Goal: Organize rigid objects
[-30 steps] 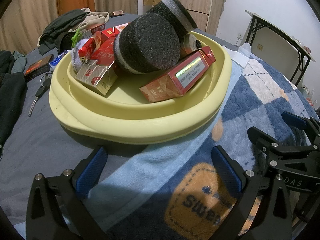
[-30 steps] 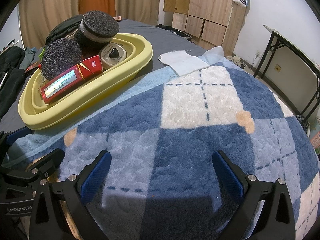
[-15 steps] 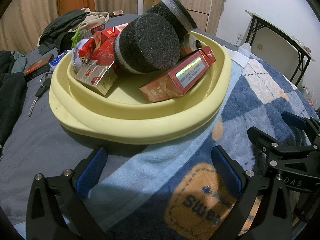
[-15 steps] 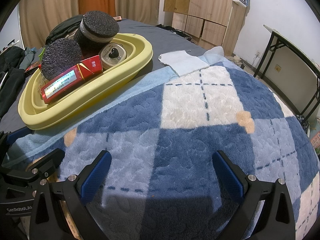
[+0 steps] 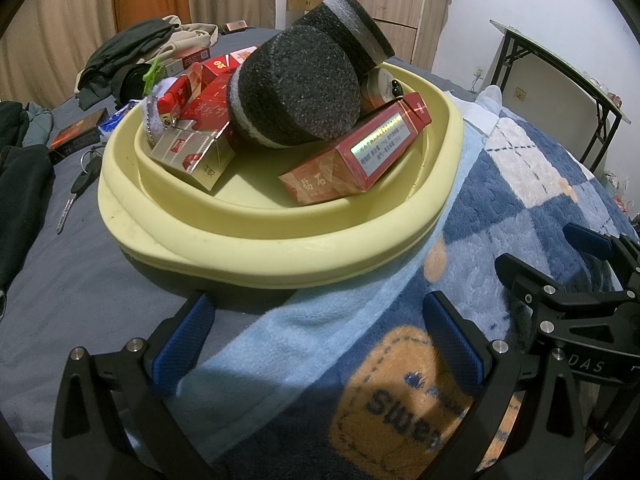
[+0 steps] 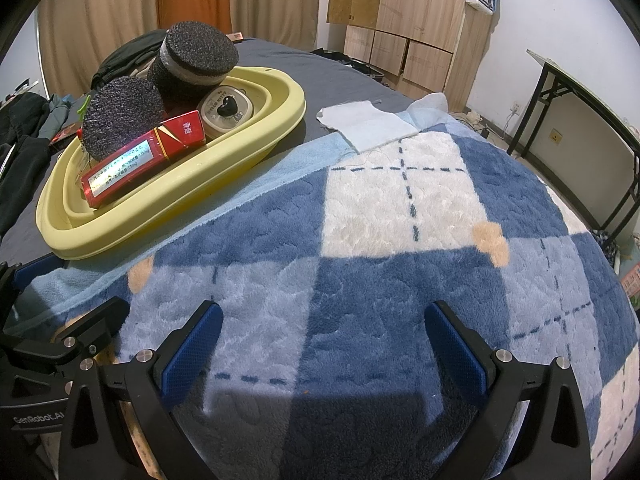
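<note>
yellow basin (image 5: pixel 280 256), foam rolls (image 5: pixel 296 88) hiding small boxes behind

1 yellow basin (image 5: pixel 280 256) w/ 2 foam cylinders (image 5: pixel 296 88), 1 round tin (image 6: pixel 226 110), approx. 6 red boxes (image 5: pixel 356 156).

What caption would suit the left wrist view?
Open left gripper hovers before a yellow basin piled with red boxes and foam rolls.
</note>
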`<state>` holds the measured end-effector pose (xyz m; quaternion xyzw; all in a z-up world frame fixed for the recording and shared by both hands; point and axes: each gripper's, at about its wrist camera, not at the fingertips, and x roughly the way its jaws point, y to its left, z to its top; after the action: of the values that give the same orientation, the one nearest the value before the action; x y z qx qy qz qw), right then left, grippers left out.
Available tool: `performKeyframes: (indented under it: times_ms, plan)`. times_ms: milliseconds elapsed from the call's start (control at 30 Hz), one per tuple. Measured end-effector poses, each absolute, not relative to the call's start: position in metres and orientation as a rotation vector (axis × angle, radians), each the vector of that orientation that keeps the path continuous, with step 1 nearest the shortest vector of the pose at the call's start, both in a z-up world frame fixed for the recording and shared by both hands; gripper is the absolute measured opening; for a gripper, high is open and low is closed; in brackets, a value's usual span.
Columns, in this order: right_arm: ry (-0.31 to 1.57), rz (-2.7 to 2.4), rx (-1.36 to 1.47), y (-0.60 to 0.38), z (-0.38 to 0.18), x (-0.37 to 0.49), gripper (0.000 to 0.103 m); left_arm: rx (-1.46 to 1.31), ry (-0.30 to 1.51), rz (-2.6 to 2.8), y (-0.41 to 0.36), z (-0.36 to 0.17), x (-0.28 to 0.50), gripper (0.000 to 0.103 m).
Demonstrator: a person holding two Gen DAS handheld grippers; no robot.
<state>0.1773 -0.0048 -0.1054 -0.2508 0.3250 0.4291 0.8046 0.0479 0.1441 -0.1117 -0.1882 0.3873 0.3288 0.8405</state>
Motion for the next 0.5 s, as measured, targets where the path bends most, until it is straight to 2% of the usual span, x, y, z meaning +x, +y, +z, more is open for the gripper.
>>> performKeyframes:
  times_ms: [500]
  plan:
    - [0.696, 0.919, -0.537, -0.0051, -0.1052, 0.1775, 0.103, -0.398, 0.819, 0.695, 0.1434, -0.1115, 0.0483, 0.103]
